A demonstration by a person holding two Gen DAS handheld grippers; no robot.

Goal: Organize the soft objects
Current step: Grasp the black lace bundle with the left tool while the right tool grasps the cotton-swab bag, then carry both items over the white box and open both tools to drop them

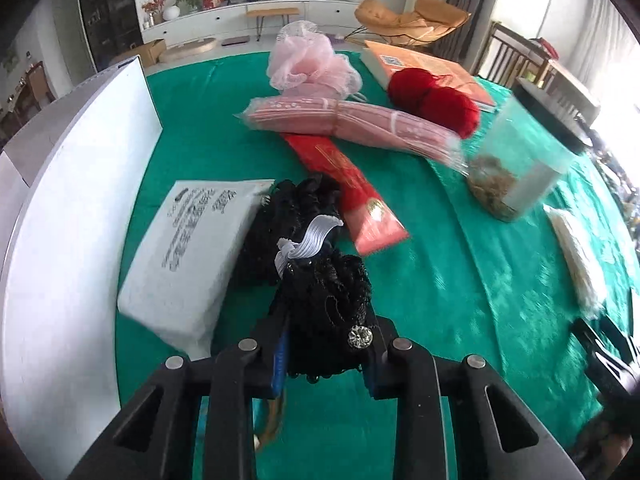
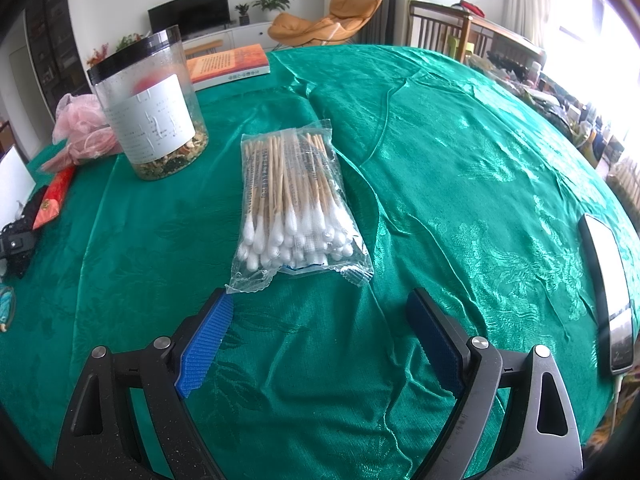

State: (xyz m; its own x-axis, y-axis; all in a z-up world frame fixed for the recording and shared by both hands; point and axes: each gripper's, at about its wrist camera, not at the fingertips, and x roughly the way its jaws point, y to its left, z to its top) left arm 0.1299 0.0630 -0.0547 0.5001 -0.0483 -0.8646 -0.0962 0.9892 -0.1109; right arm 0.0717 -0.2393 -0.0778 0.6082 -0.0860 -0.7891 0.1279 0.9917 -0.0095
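My left gripper (image 1: 326,360) is shut on a black lace piece (image 1: 320,292) with a white ribbon and a rhinestone, held over the green tablecloth beside a white soft packet (image 1: 188,248). Beyond lie a pink mesh bath puff (image 1: 308,60), a pink bundle in clear wrap (image 1: 352,124), red yarn (image 1: 436,96) and a red envelope (image 1: 348,188). My right gripper (image 2: 320,320) is open and empty, just in front of a clear bag of cotton swabs (image 2: 292,208).
A white box wall (image 1: 76,216) stands at the left. A clear jar with a black lid (image 2: 152,104) stands near the swabs and shows in the left wrist view (image 1: 524,152). An orange book (image 2: 228,64) lies at the back. A phone (image 2: 608,292) lies at the right edge.
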